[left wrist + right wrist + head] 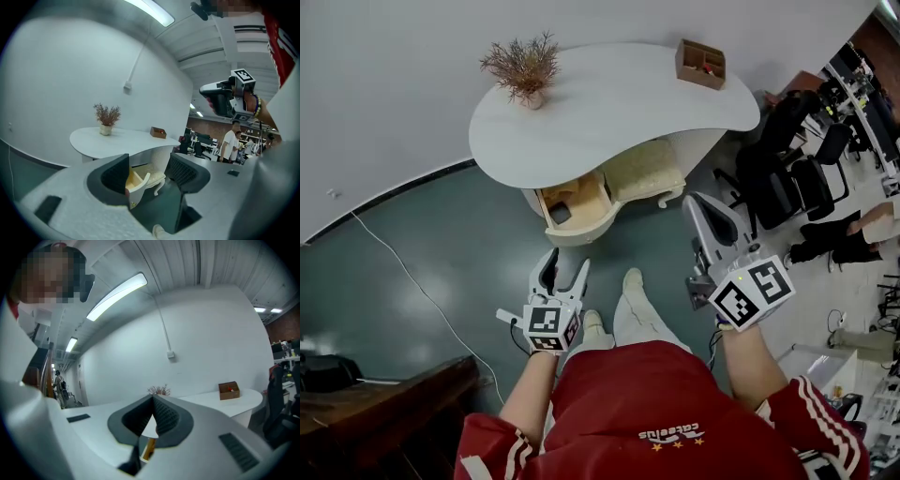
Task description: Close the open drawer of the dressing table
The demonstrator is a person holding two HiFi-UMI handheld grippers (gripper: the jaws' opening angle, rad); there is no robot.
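Red top (675, 412) of the person fills the bottom of the head view. Just above it, both hands hold their tongs out over the grey-green floor (422, 272).

At the middle of the frame the drawer (574, 210) stands pulled out from under the white curved bench (609, 122). Its wooden inside is exposed and its rounded front faces the person. Something dark lies in it, too small to tell. A cream stool (644, 172) sits just beside it, on its right in the picture.

The left tongs (566, 265), at lower centre, are released, with the pads wide apart and nothing between them. In the left gripper view the drawer shows through that gap, ahead and not touched. The right tongs (701, 210), at centre right, are clenched tip to tip on nothing.

Closing looks not yet begun, and the left tongs seem the better placed for it. No grasp should be needed. Bring them down level with the rounded front and set both pads on it near its middle. Then push straight back along the line the drawer slides on, toward the bench. An off-centre push would likely skew the drawer and jam it. Go slowly at the end so the front seats flush without a knock, and keep the right tongs clear of the stool.
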